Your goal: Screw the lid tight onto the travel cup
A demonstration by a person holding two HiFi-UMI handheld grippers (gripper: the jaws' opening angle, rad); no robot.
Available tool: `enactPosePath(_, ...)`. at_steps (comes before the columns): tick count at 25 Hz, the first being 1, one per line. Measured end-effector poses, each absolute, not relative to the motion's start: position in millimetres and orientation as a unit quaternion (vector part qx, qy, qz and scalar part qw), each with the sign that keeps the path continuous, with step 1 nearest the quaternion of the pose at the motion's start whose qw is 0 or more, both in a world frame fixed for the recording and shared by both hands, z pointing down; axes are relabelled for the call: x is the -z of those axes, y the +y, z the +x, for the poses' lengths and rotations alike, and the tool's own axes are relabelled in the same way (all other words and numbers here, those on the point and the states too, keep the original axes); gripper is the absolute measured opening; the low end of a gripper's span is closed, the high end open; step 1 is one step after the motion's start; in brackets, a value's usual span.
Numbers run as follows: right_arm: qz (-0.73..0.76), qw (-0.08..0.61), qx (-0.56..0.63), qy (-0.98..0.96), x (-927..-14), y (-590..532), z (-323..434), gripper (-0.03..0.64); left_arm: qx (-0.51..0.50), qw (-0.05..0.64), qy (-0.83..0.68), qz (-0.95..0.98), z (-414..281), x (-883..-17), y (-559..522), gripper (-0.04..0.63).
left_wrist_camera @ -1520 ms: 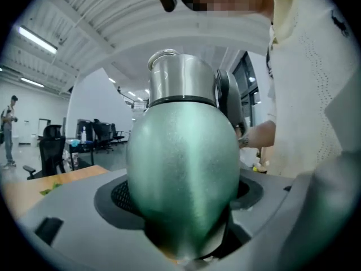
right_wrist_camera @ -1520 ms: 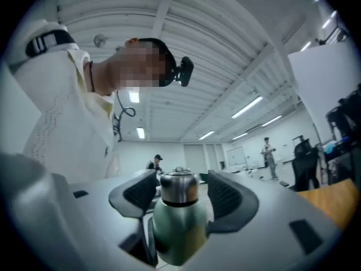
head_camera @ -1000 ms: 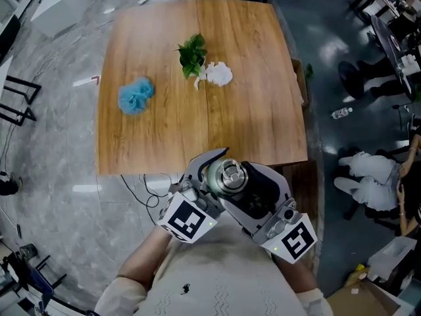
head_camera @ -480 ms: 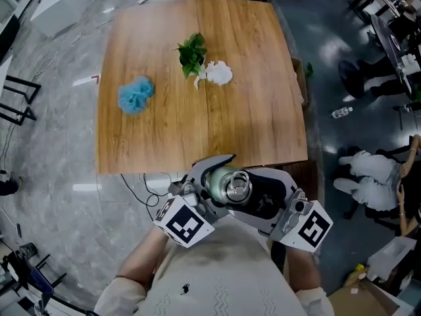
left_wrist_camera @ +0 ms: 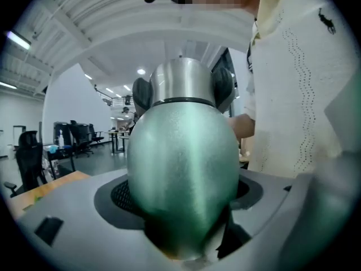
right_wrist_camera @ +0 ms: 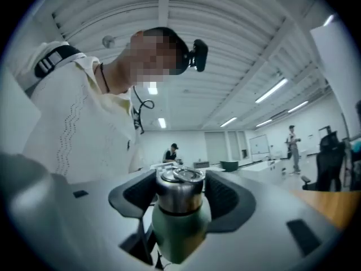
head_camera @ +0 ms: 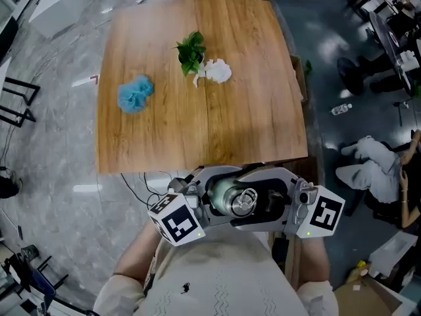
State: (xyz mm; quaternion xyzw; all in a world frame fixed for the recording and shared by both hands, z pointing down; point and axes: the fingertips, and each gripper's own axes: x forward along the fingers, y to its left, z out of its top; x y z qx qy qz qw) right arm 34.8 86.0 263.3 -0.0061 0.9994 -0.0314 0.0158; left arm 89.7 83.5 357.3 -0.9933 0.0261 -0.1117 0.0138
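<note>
A green travel cup [head_camera: 220, 193] with a steel lid [head_camera: 245, 201] lies nearly level in front of my chest, just below the table's near edge. My left gripper [head_camera: 209, 193] is shut on the green body [left_wrist_camera: 183, 151], which fills the left gripper view. The lid [left_wrist_camera: 181, 81] shows at the cup's far end. My right gripper [head_camera: 255, 201] faces it from the right. Its jaws have just been opening, and the lid [right_wrist_camera: 179, 188] stands between its dark pads [right_wrist_camera: 228, 196] with a thin gap. Below the lid is the green body [right_wrist_camera: 179, 230].
The wooden table [head_camera: 250, 110] carries a blue fluffy ball [head_camera: 135, 94], a green leafy sprig [head_camera: 191, 52] and a white lump [head_camera: 217, 72]. Cables [head_camera: 148, 193] lie on the grey floor under its near edge. Chairs and people are at the far right.
Both grippers and the cup have come closer to my body. The right gripper has swung round to the cup's right side, and the cup has tipped so that its lid points right.
</note>
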Motion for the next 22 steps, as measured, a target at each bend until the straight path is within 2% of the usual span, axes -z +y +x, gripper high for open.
enactPosePath(2,0.003,0.015,0.014,1.000,-258.0,87.1,30.8,0.273,0.105,0.005,0.026,-0.994,91.3,-354.6,84.7,0.407)
enactPosePath(7,-0.121,0.069,0.011,0.990,-255.2,67.9,21.7,0.270,0.101,-0.020,0.116,-0.988,86.3,-355.8,62.3,0.407)
enactPosePath(10,-0.151,0.061,0.024,0.986,-263.2,64.3,17.3,0.270,0.105,-0.028,0.138,-0.984,80.3,-363.0,58.6,0.408)
enactPosePath(12,-0.121,0.041,0.034,0.991,-271.0,71.7,18.3,0.270,0.114,-0.018,0.114,-0.987,77.7,-366.5,65.2,0.407)
enactPosePath(17,0.035,-0.009,0.036,0.999,-270.0,100.1,25.9,0.272,0.092,-0.037,-0.063,-0.993,77.0,-352.6,108.5,0.407)
enactPosePath(20,0.035,-0.004,0.011,0.999,-264.4,98.9,21.9,0.271,0.099,-0.032,-0.096,-0.990,80.1,-353.8,117.2,0.407)
enactPosePath(22,-0.023,0.013,-0.006,1.000,-261.1,88.1,22.5,0.257,0.094,-0.035,-0.040,-0.994,80.9,-353.7,99.6,0.407)
